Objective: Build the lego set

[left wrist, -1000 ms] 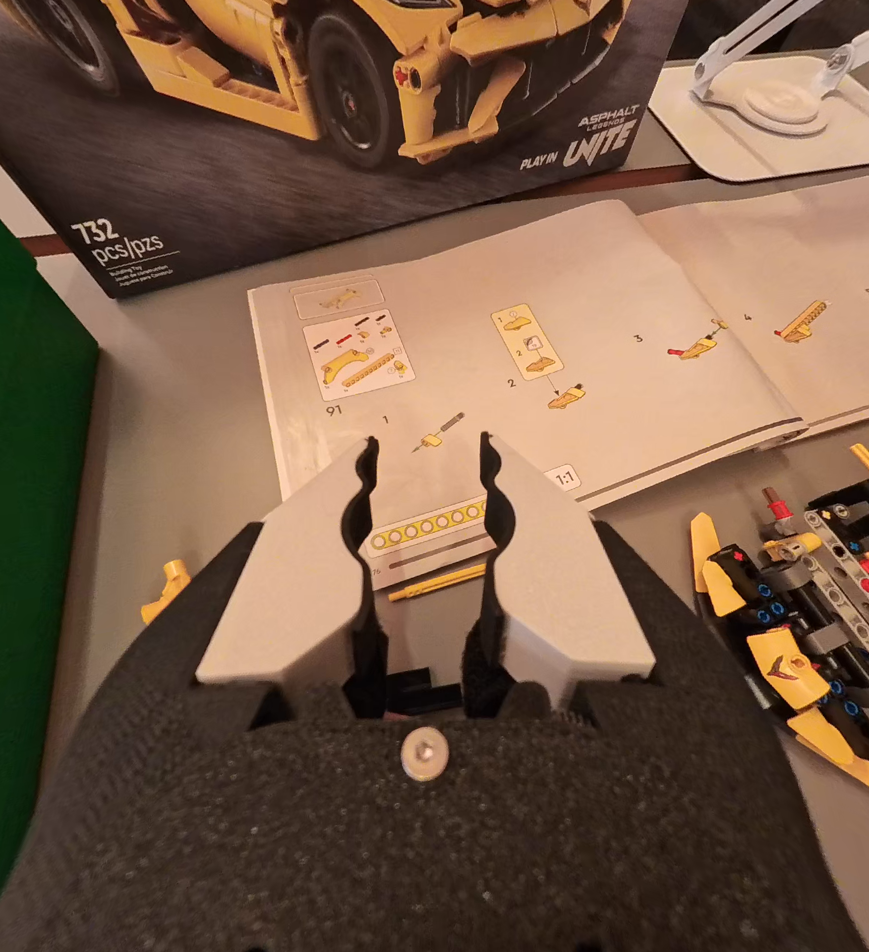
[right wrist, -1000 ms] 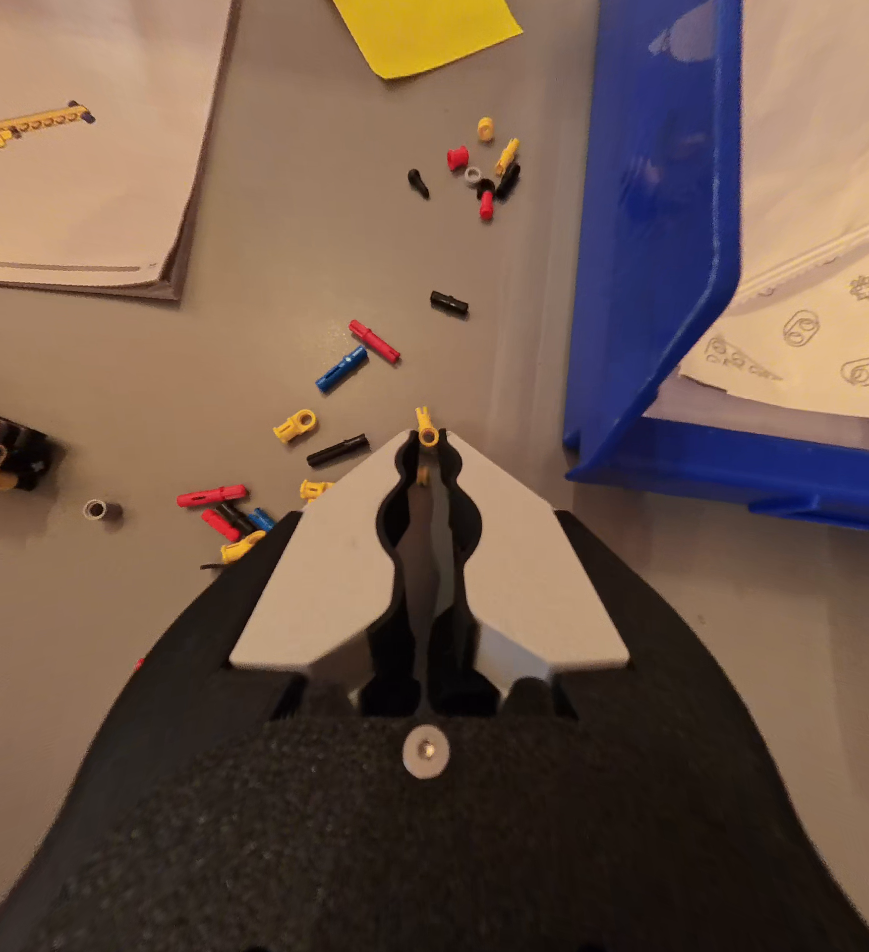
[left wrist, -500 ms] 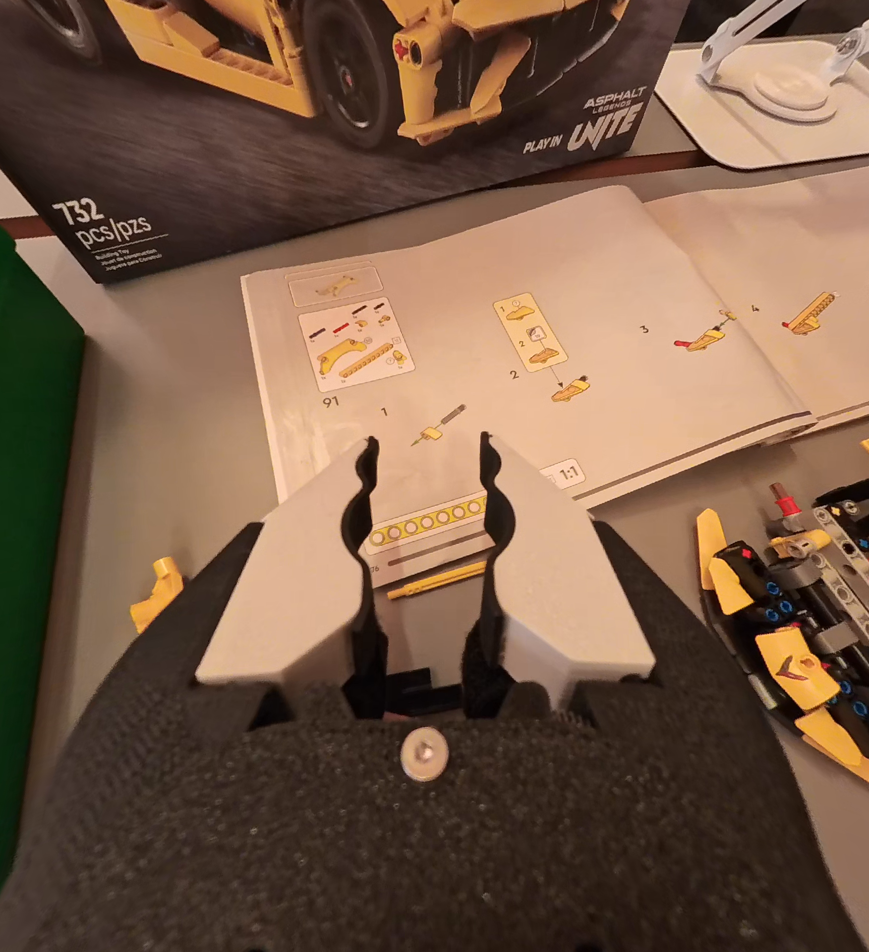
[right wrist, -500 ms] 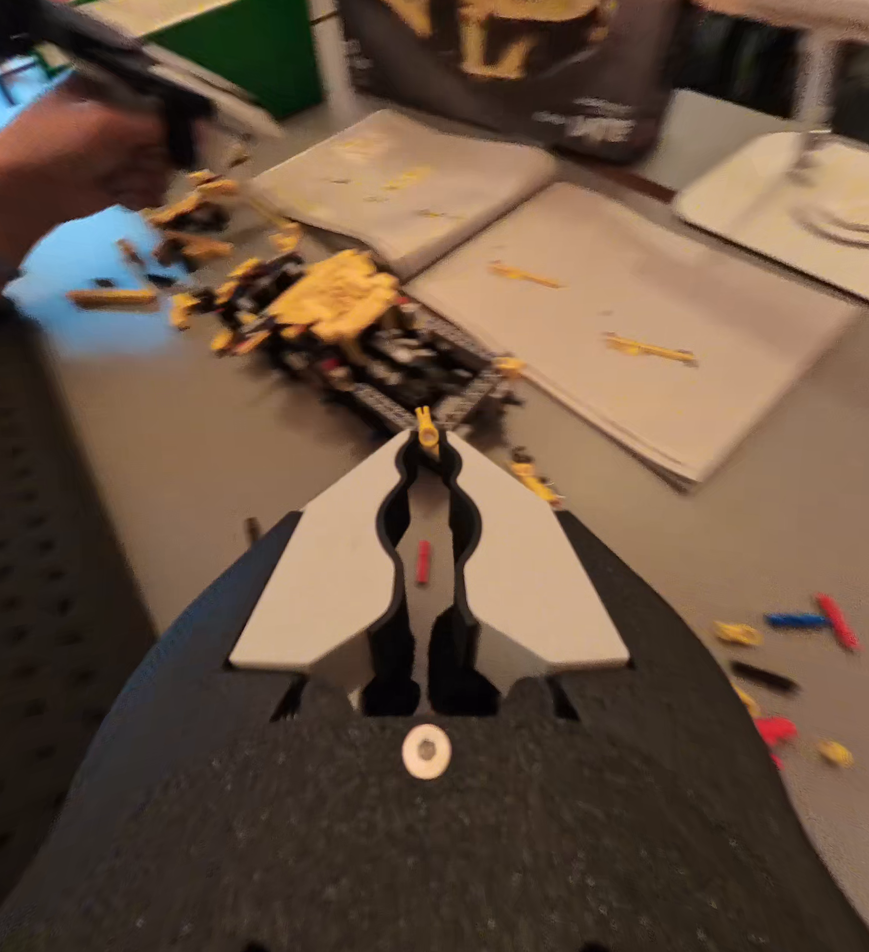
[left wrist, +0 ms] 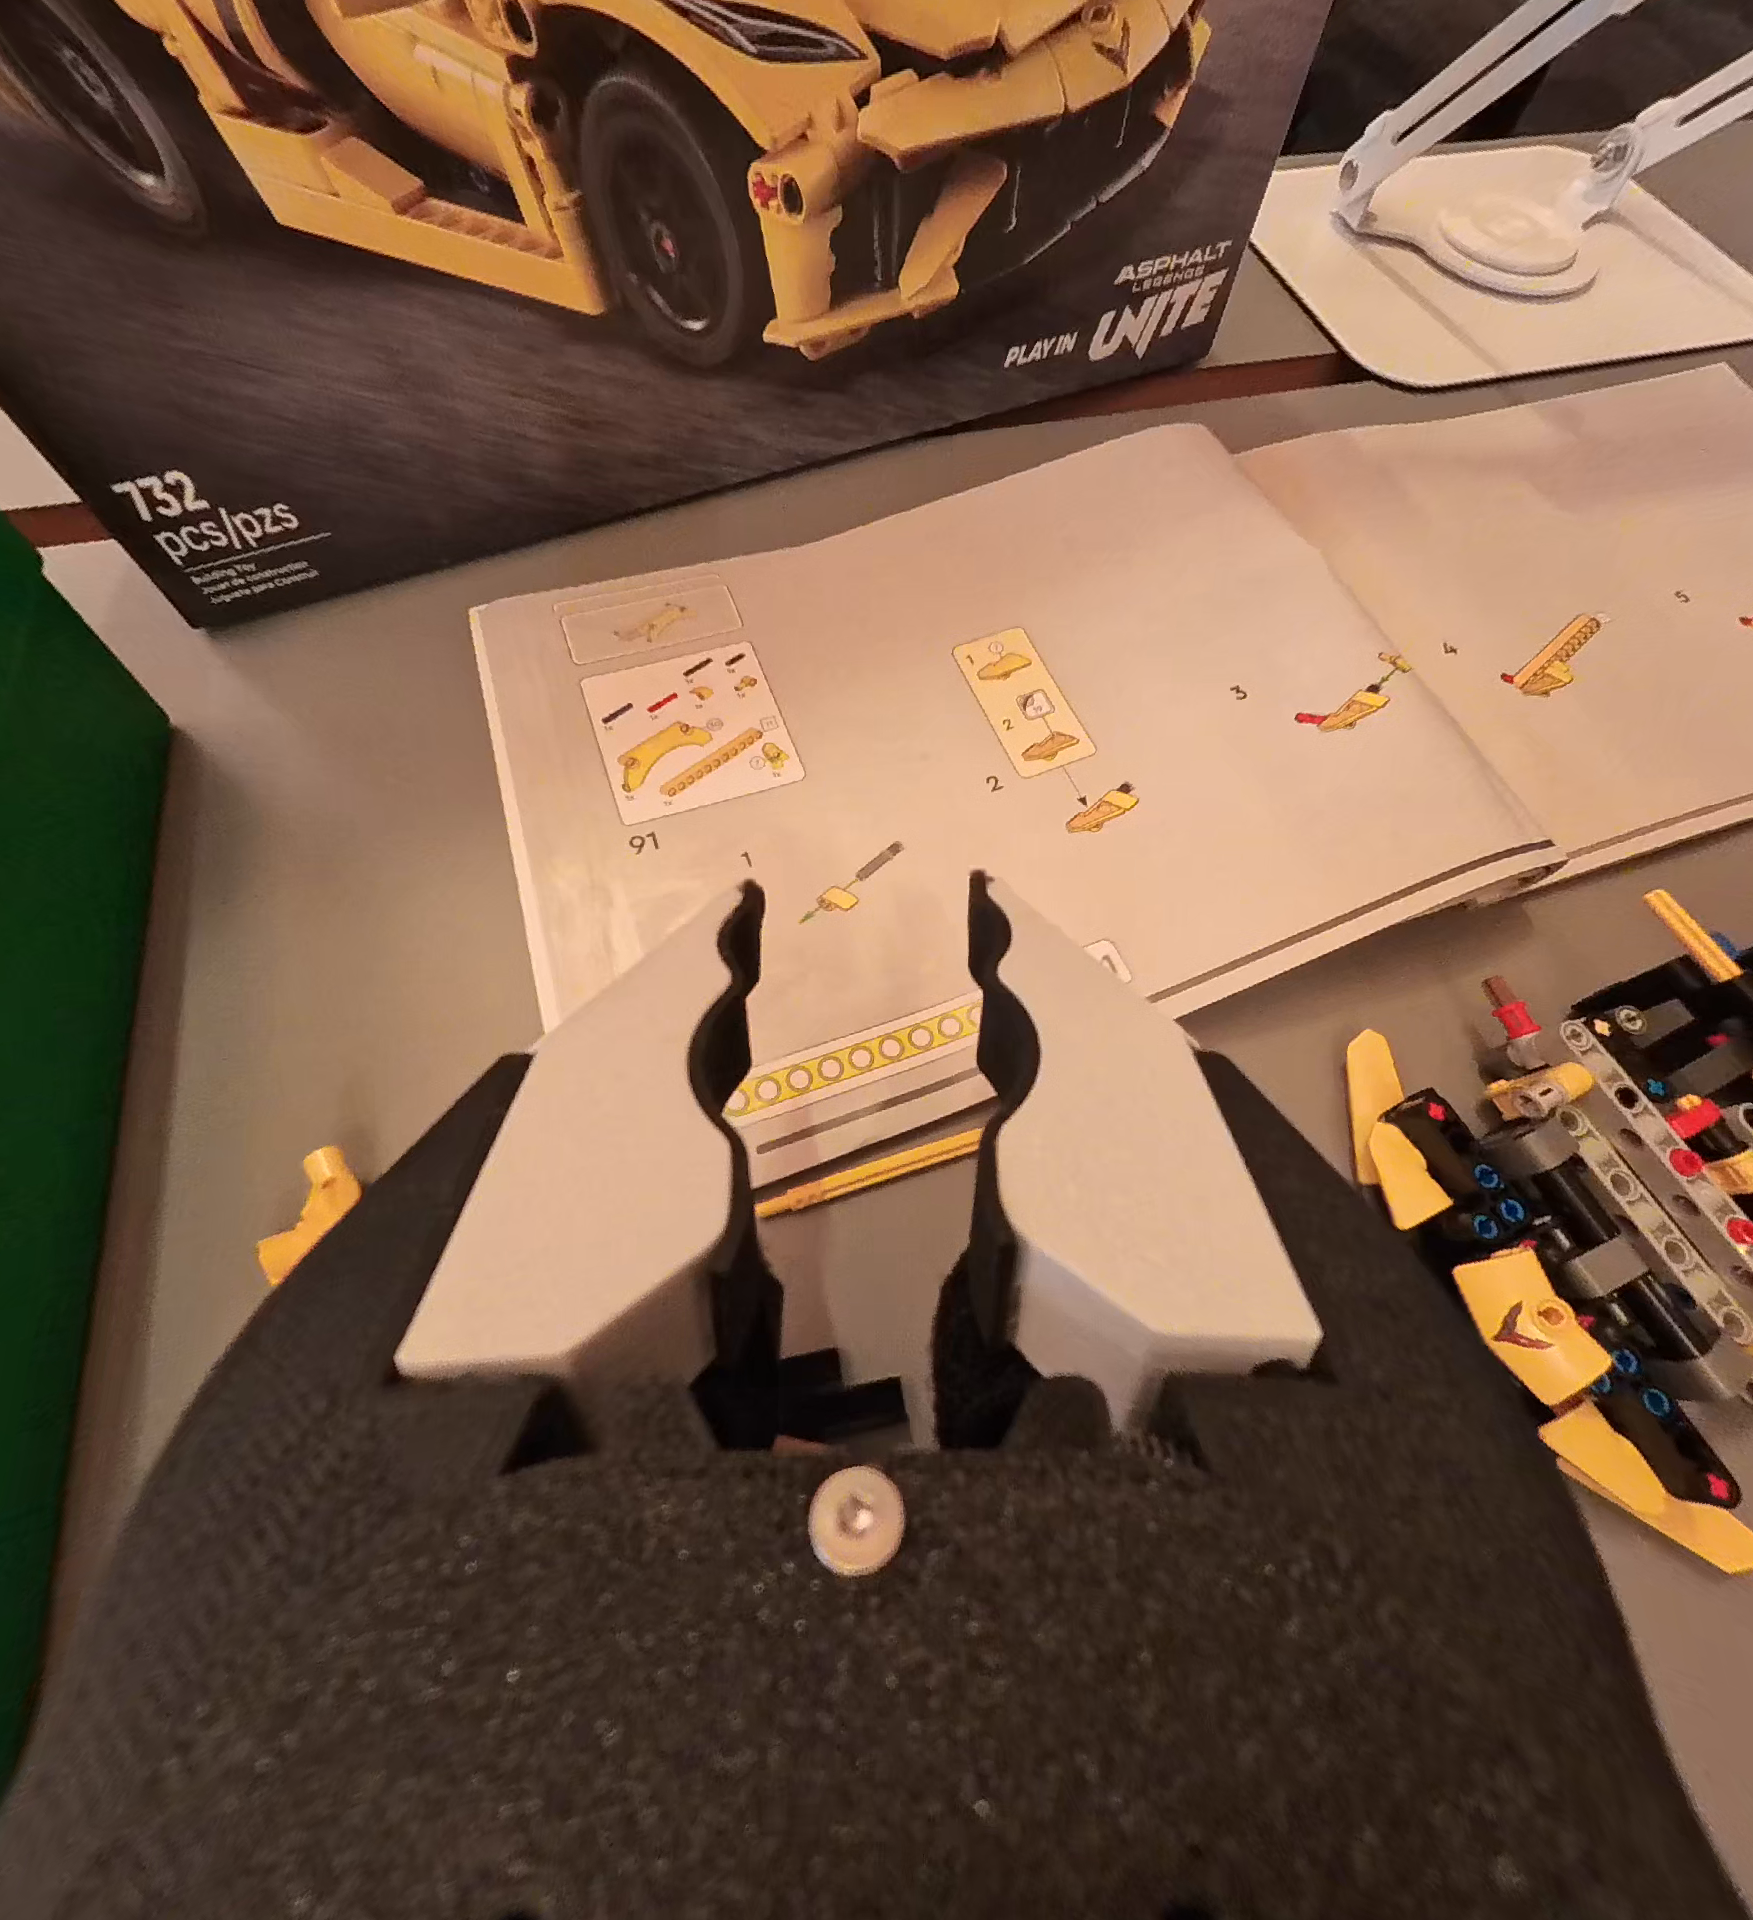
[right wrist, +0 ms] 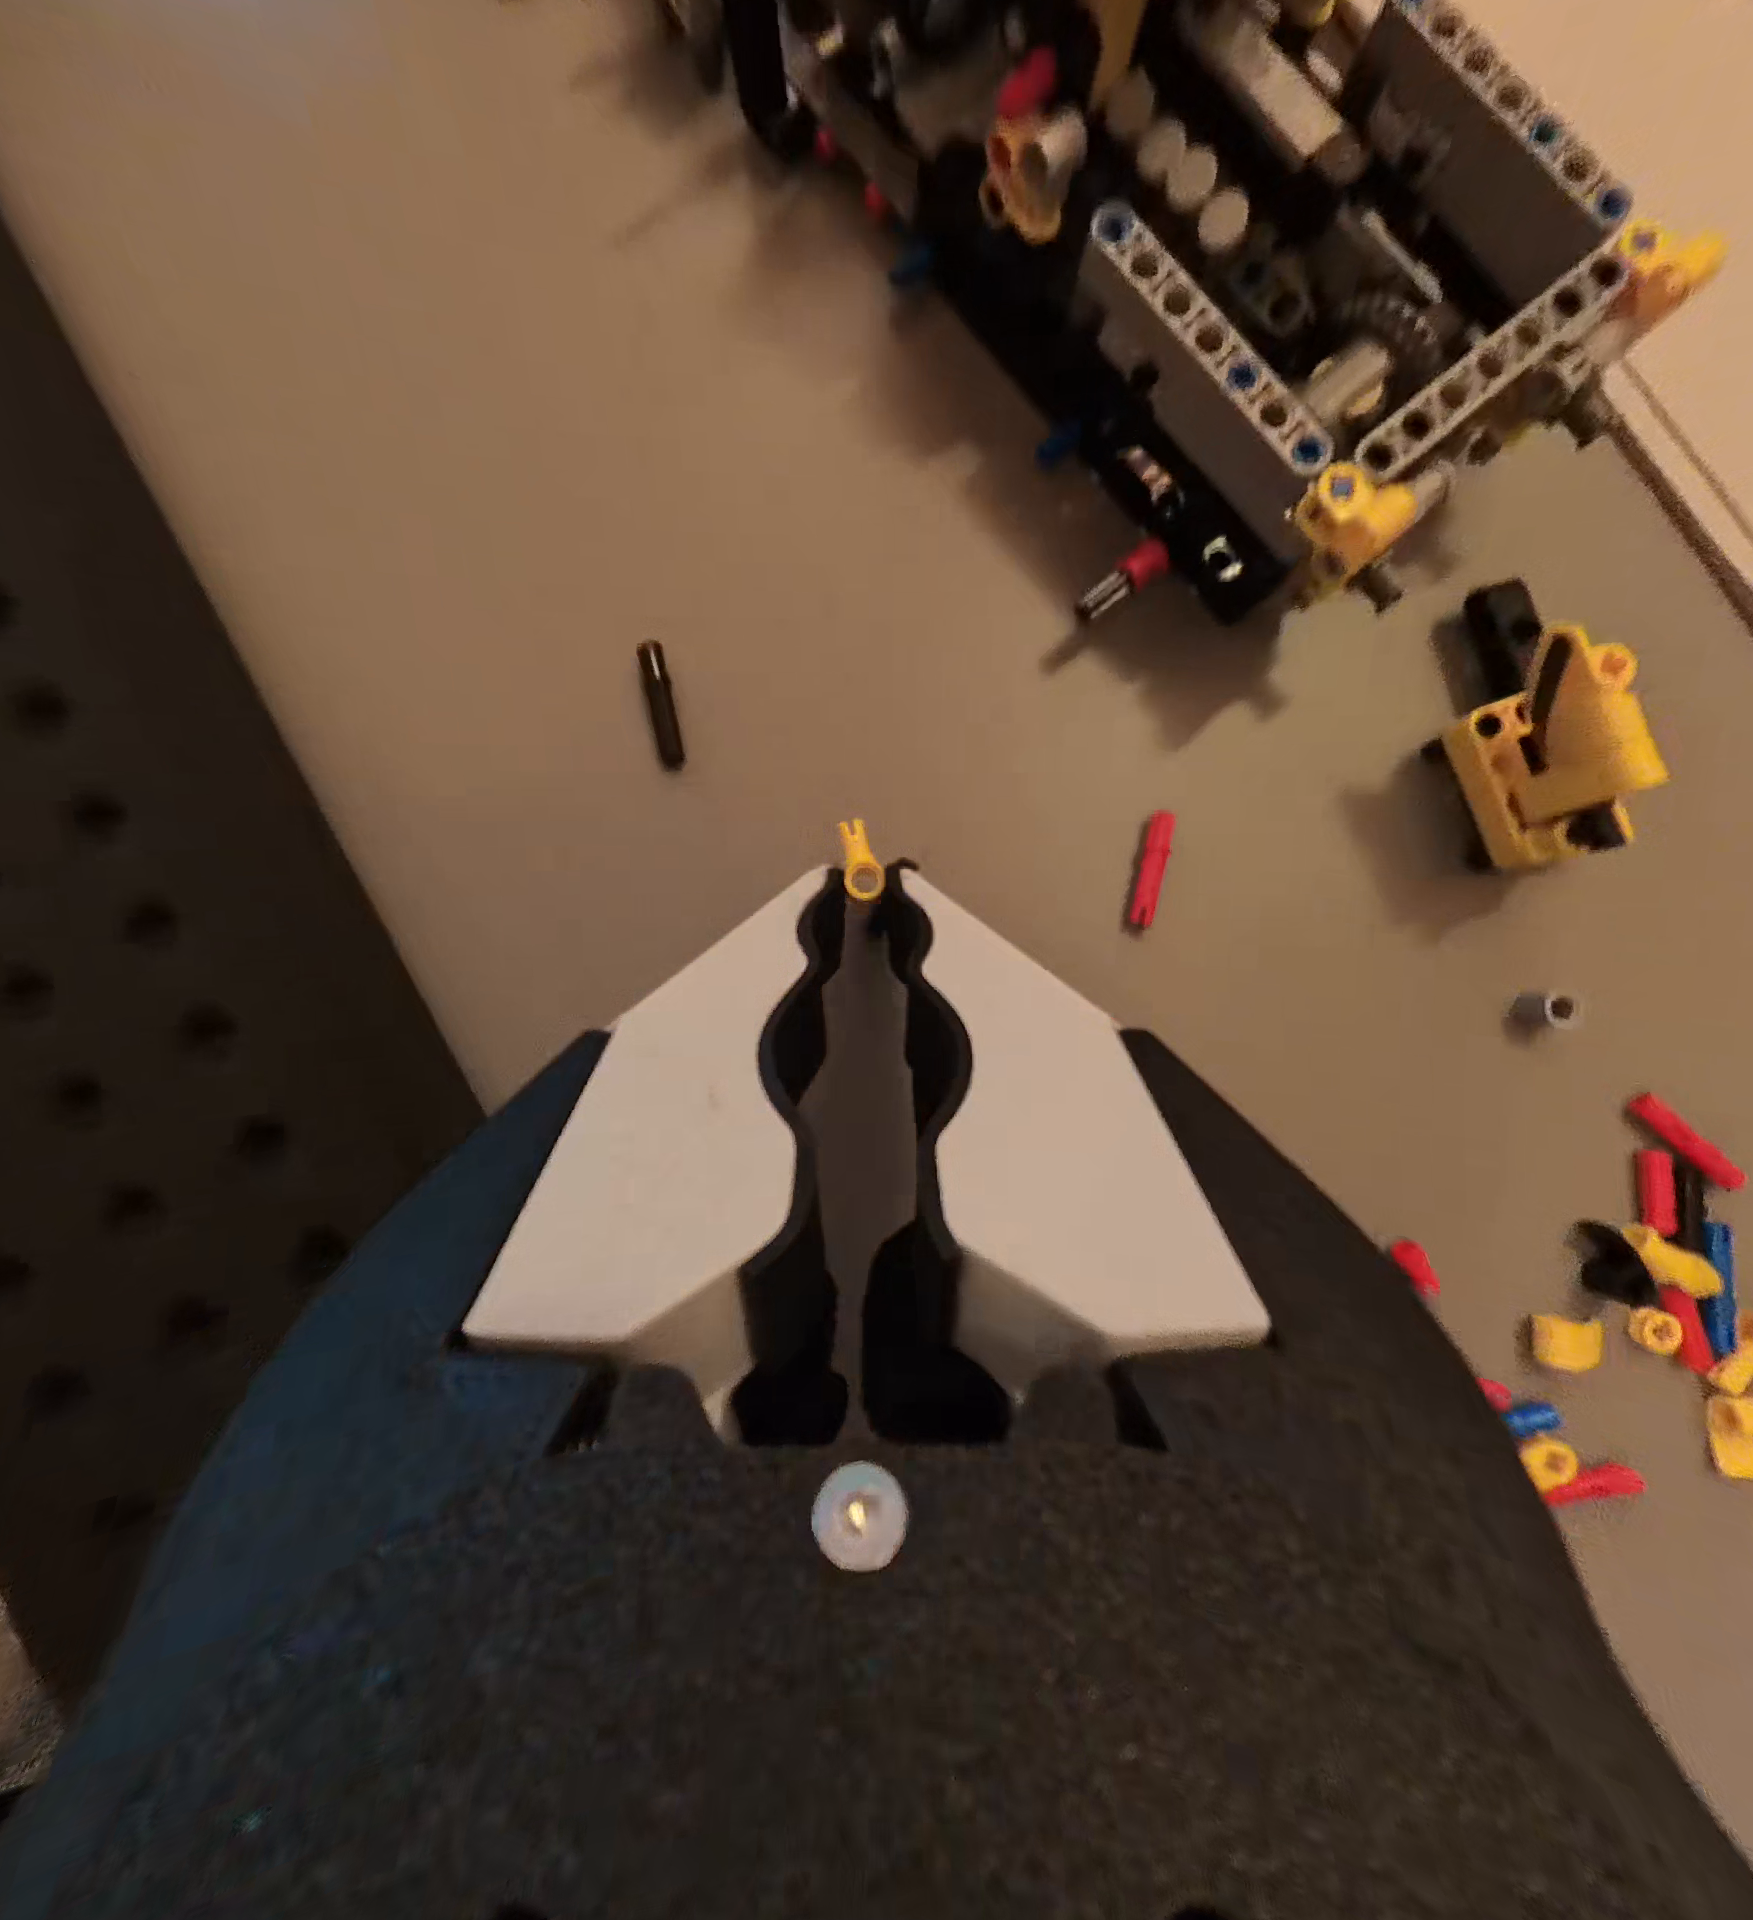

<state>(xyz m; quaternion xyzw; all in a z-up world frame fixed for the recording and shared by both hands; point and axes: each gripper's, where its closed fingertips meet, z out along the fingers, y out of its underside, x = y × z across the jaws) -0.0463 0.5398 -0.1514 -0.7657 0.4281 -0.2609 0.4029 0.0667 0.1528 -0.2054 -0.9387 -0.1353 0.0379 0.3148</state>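
right gripper (right wrist: 864,878) pinching small yellow pin connector (right wrist: 861,873), now swinging beside grey-black chassis (right wrist: 1267,291) | left gripper (left wrist: 861,894) hovering open-jawed, empty | insertion likely approaching

Left wrist view: instruction booklet (left wrist: 1007,727) lies open on tabletop (left wrist: 332,831), set box (left wrist: 539,260) behind it, partly built car (left wrist: 1630,1195) to its right. Right wrist view: loose pin (right wrist: 660,704) left of car, parts pile (right wrist: 1703,1340) far right.
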